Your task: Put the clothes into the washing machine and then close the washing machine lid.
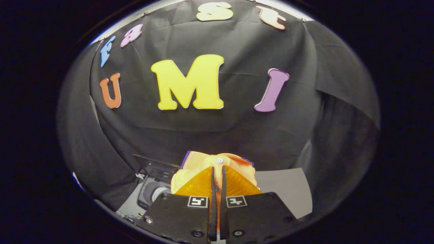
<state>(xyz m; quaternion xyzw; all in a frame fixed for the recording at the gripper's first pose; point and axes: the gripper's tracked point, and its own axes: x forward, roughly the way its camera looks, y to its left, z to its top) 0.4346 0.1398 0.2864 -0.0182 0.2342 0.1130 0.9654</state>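
Your gripper (218,176) sits nearest, its fingers (213,189) drawn almost together and pinching a fold of the cloth (234,166), a yellow and orange garment with a small white button at its top and a blue trim on the far edge. It hangs lifted, bunched just beyond the fingertips and draped to either side of them, so the load is off the table (288,189). Judging by that, you are in the carrying step: keep the pinch firm, since a thin fold can slip out between narrow fingers, and hold the cloth high enough that its hanging corners clear the rim of the washer (154,184), which I take to be the dark box with a pale round part showing low down beside and below the gripper. Its lid appears raised at the back, though the cloth hides much of it. Bring the garment over the opening before you let go, and leave nothing trailing over the edge, or the lid will not shut. Pale grey table shows beyond the cloth on the other side, and black drapery walls the booth all round.
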